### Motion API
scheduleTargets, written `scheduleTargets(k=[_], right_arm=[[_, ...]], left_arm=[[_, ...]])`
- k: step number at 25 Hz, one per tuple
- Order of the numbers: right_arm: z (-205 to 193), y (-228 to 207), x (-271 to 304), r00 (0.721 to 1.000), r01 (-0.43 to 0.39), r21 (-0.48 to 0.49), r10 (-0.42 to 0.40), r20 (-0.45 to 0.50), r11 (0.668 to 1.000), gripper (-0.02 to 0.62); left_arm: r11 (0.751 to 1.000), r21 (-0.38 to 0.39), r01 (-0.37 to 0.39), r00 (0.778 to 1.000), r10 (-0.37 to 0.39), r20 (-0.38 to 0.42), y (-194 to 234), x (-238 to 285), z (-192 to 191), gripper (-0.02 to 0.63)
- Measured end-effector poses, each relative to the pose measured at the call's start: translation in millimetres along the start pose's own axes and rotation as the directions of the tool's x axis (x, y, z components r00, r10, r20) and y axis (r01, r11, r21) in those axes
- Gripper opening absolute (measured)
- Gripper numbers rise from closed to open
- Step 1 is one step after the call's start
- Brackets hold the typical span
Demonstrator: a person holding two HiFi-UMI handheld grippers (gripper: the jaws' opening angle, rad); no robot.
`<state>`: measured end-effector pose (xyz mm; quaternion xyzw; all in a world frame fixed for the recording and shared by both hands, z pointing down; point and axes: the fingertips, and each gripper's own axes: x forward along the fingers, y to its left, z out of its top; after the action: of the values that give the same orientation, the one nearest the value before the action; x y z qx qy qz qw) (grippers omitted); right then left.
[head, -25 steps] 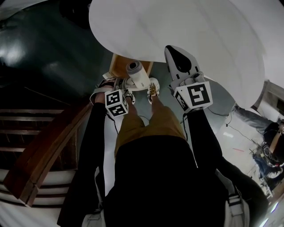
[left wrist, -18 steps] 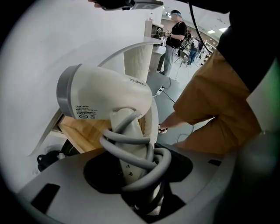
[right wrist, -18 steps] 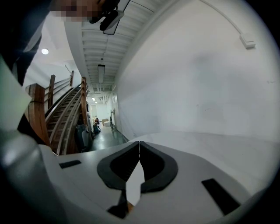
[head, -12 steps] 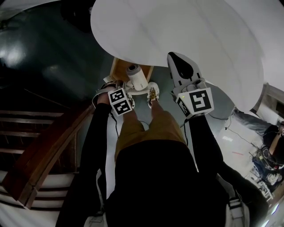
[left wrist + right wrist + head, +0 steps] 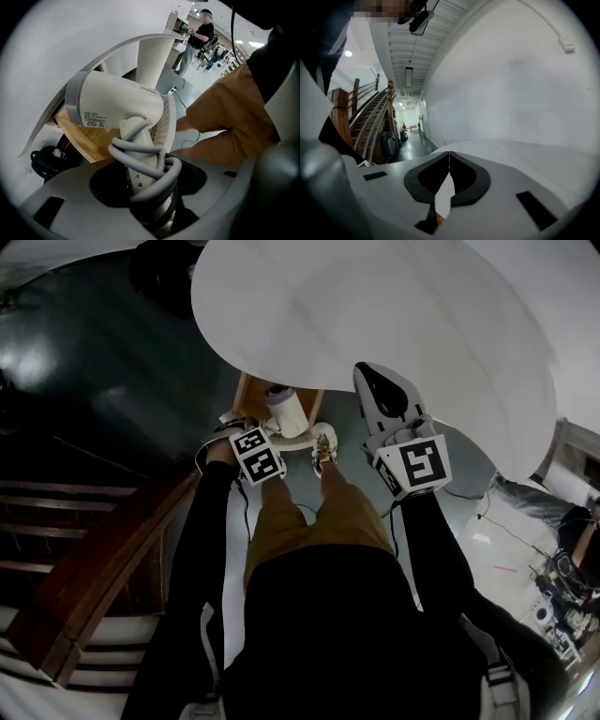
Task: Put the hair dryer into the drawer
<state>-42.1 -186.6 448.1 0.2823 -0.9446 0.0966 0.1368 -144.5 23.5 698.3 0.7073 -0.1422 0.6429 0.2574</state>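
The white hair dryer [image 5: 287,409] has its grey cord wound round the handle [image 5: 140,159]. My left gripper [image 5: 261,439] is shut on that handle and points steeply down, with the dryer's barrel [image 5: 112,105] across the left gripper view. The barrel's tip lies under the rim of the white round table [image 5: 375,315], over the open wooden drawer [image 5: 251,390], whose light wood [image 5: 89,140] shows behind the dryer. My right gripper [image 5: 377,379] hovers over the table's near edge, its jaws shut tip to tip [image 5: 449,157] with nothing held.
The person's tan trousers [image 5: 319,512] and shoes [image 5: 324,442] stand just before the drawer. A wooden stair rail [image 5: 103,559] runs along the left. A black object [image 5: 47,157] lies on the dark floor by the drawer. People and gear [image 5: 567,568] are at the far right.
My left gripper has shifted slightly up the picture and turned, carrying the hair dryer further under the table rim, over the drawer. The right gripper has kept still.
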Motion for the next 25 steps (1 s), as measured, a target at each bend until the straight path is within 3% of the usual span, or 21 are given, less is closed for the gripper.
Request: scheduleTargets(k=[7, 15, 18, 22, 25], right_arm=[[-6, -4, -5, 1.0, 0.008, 0.006, -0.008, -0.011, 1.0, 0.026], [-16, -11, -12, 0.999, 0.034, 0.023, -0.034, -0.025, 0.999, 0.026], [-17, -17, -14, 0.999, 0.033, 0.021, -0.032, -0.033, 0.999, 0.026], [-21, -21, -17, 0.998, 0.043, 0.028, -0.042, -0.042, 0.999, 0.026], [-24, -26, -20, 0.997, 0.055, 0.032, -0.054, -0.058, 0.998, 0.026]], left_arm=[[0.998, -0.038, 0.054, 0.997, -0.056, -0.053, 6, 2, 0, 0.245], [0.991, 0.045, 0.128, 0.986, -0.122, -0.116, 12, 2, 3, 0.247], [0.985, 0.018, 0.172, 0.976, -0.168, -0.137, 17, 4, 5, 0.247], [0.99, -0.041, 0.137, 0.979, -0.141, -0.146, 38, 5, 6, 0.247], [0.994, -0.02, 0.109, 0.986, -0.111, -0.122, 48, 9, 15, 0.247]])
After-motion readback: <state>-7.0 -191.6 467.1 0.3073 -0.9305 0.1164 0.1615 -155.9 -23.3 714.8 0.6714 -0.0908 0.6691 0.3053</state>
